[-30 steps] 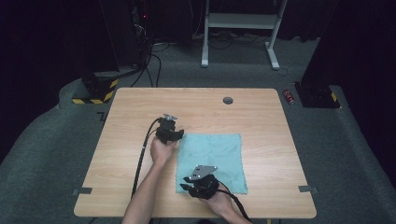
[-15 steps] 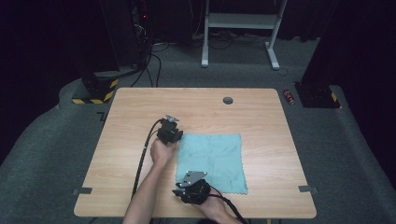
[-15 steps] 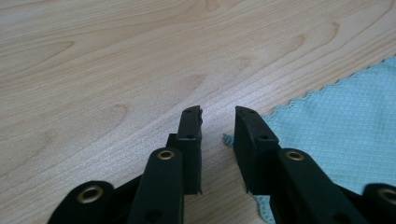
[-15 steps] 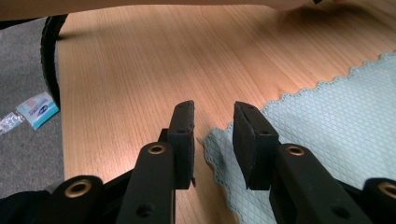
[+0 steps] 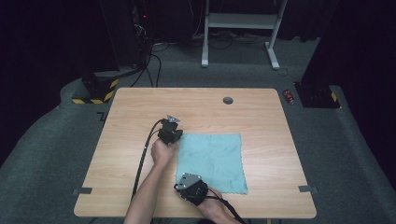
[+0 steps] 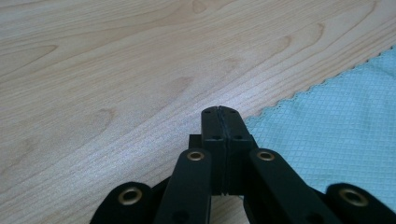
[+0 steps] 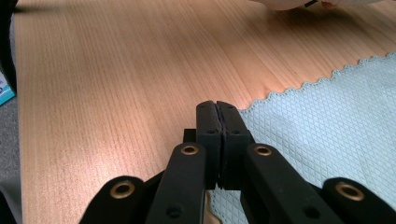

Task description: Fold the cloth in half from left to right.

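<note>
Teal cloth [image 5: 212, 161] corners pinched in both closed jaws.

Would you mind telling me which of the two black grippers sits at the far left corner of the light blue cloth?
The left gripper does, at the light blue cloth's far left corner; the right gripper sits at the near left corner, closest to the person.

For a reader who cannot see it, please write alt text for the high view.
A light blue cloth lies flat on a wooden table. The left gripper sits at its far left corner and the right gripper at its near left corner, jaws closed.
</note>
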A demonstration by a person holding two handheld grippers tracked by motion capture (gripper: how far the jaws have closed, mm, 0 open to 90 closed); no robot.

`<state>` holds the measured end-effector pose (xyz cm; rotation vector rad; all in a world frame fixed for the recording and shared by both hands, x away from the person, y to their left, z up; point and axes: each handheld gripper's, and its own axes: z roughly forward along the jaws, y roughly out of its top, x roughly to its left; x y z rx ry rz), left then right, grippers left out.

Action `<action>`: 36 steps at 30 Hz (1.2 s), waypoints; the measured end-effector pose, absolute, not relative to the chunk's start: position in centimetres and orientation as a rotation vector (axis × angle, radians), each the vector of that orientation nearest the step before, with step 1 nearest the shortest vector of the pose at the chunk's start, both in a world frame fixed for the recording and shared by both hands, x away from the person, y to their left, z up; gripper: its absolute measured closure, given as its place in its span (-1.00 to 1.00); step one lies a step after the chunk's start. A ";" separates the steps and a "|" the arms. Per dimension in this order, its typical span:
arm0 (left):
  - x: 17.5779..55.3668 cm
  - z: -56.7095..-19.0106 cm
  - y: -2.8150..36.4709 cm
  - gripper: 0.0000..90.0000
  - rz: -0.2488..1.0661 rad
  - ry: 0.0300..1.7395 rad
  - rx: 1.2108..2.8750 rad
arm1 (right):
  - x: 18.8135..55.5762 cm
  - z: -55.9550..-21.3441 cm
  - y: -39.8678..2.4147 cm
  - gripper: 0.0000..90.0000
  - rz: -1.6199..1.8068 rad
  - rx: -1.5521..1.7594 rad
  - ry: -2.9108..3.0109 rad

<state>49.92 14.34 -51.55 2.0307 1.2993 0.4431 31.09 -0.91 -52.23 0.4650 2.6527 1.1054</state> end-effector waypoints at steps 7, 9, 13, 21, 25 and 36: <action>49.9 -51.1 14.8 1.00 0.407 1.302 1.987 | 30.9 -52.1 -1.2 0.99 1.136 0.479 2.656; 49.8 -50.8 15.0 1.00 0.398 1.300 1.964 | 31.0 -52.0 -1.3 0.99 1.149 0.484 2.654; 49.8 -50.6 15.2 1.00 0.393 1.294 1.959 | 31.0 -51.8 -1.4 0.99 1.156 0.487 2.655; 49.6 -49.9 15.7 1.00 0.381 1.275 1.927 | 30.9 -51.7 -1.4 1.00 1.174 0.498 2.657; 49.4 -49.4 16.2 1.00 0.376 1.274 1.913 | 30.8 -51.3 -1.3 1.00 1.188 0.487 2.655; 48.7 -47.6 18.6 1.00 0.390 1.290 1.864 | 30.5 -49.6 0.1 1.00 1.243 0.442 2.650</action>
